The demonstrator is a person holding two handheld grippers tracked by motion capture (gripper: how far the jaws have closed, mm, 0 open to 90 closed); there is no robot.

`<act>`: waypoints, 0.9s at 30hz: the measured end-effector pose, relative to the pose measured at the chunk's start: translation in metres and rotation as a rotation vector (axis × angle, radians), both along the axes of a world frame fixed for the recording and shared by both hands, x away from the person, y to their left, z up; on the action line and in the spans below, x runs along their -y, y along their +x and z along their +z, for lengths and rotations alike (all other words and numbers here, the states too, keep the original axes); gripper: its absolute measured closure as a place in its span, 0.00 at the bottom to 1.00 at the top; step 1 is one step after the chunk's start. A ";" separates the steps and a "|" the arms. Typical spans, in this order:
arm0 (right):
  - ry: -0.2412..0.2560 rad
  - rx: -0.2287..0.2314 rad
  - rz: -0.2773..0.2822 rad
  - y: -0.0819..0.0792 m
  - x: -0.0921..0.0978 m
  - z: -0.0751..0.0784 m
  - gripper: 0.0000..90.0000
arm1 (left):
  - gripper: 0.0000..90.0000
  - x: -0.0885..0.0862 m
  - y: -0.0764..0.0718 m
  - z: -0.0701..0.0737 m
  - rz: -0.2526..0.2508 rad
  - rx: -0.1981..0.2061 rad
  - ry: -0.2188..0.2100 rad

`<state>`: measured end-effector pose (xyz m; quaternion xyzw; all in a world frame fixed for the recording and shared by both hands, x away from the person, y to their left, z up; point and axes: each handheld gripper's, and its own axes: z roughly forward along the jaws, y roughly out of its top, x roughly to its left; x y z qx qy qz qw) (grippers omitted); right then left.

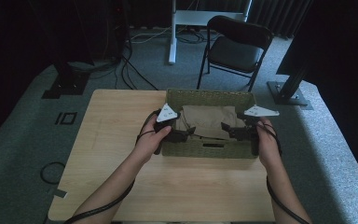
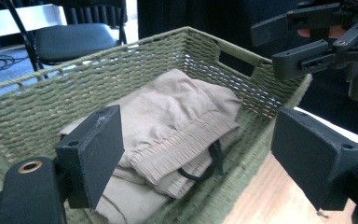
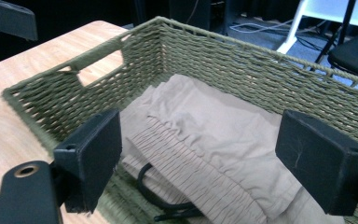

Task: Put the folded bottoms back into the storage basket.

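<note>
An olive woven basket (image 1: 205, 150) stands on the wooden table (image 1: 116, 135). Inside it lies a folded tan garment (image 1: 210, 119) with a pleated waistband and a black drawstring (image 3: 154, 196). My left gripper (image 1: 185, 135) reaches over the basket's left end and is open, its jaws wide apart above the garment (image 2: 172, 116). From the right end, my right gripper (image 1: 228, 130) is open too and holds nothing, just over the garment (image 3: 223, 135). In the left gripper view the right gripper (image 2: 307, 42) hangs over the basket rim (image 2: 242, 51).
A black folding chair (image 1: 238, 45) and a white desk leg (image 1: 172, 37) stand on the grey carpet beyond the table. Cables (image 1: 130, 70) trail on the floor at the back left. Bare tabletop lies left of and in front of the basket.
</note>
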<state>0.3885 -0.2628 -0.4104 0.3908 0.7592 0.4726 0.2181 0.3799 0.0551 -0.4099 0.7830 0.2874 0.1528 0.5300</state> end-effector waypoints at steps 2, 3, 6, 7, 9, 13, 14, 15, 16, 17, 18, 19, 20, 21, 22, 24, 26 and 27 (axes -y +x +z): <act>0.005 0.002 0.006 -0.006 0.000 0.000 0.16 | 0.20 -0.001 -0.006 -0.001 -0.013 -0.005 -0.005; 0.003 0.006 0.009 -0.008 0.001 0.000 0.16 | 0.20 -0.002 -0.008 -0.001 -0.019 -0.006 -0.009; 0.001 0.017 0.020 -0.018 0.001 -0.001 0.16 | 0.20 -0.004 -0.017 -0.002 -0.023 0.001 -0.019; 0.000 0.020 0.026 -0.021 0.001 -0.001 0.16 | 0.20 -0.006 -0.019 -0.003 -0.019 0.009 -0.009; 0.002 0.024 0.031 -0.027 0.002 -0.003 0.16 | 0.20 -0.009 -0.025 -0.002 -0.001 0.019 0.010; -0.014 0.027 0.043 -0.038 0.002 -0.006 0.16 | 0.20 -0.016 -0.035 -0.003 -0.007 0.027 -0.002; -0.018 0.029 0.046 -0.041 0.002 -0.007 0.16 | 0.20 -0.018 -0.037 -0.004 -0.008 0.031 0.000; -0.019 0.031 0.050 -0.044 0.003 -0.008 0.16 | 0.20 -0.019 -0.040 -0.004 -0.008 0.030 0.000; -0.018 0.030 0.055 -0.047 0.003 -0.009 0.16 | 0.20 -0.020 -0.043 -0.006 -0.016 0.030 0.004; -0.018 0.032 0.060 -0.050 0.003 -0.010 0.16 | 0.20 -0.022 -0.045 -0.007 -0.019 0.029 0.008; -0.016 0.032 0.060 -0.053 0.003 -0.011 0.16 | 0.20 -0.023 -0.048 -0.008 -0.017 0.026 0.005; -0.019 0.032 0.062 -0.055 0.003 -0.013 0.16 | 0.20 -0.025 -0.050 -0.010 -0.022 0.022 0.003; -0.022 0.032 0.063 -0.058 0.002 -0.015 0.16 | 0.20 -0.027 -0.051 -0.012 -0.022 0.020 0.003; -0.024 0.031 0.066 -0.060 0.002 -0.017 0.16 | 0.20 -0.028 -0.053 -0.015 -0.018 0.015 0.003; -0.024 0.031 0.066 -0.060 0.002 -0.017 0.16 | 0.20 -0.028 -0.053 -0.015 -0.018 0.015 0.003; -0.038 0.032 0.072 -0.067 0.002 -0.024 0.15 | 0.20 -0.033 -0.059 -0.023 -0.020 0.010 -0.009; -0.049 0.032 0.069 -0.071 0.002 -0.029 0.15 | 0.20 -0.035 -0.063 -0.029 -0.027 -0.004 -0.017; -0.046 0.027 0.070 -0.073 0.003 -0.032 0.15 | 0.20 -0.035 -0.065 -0.032 -0.032 -0.009 -0.015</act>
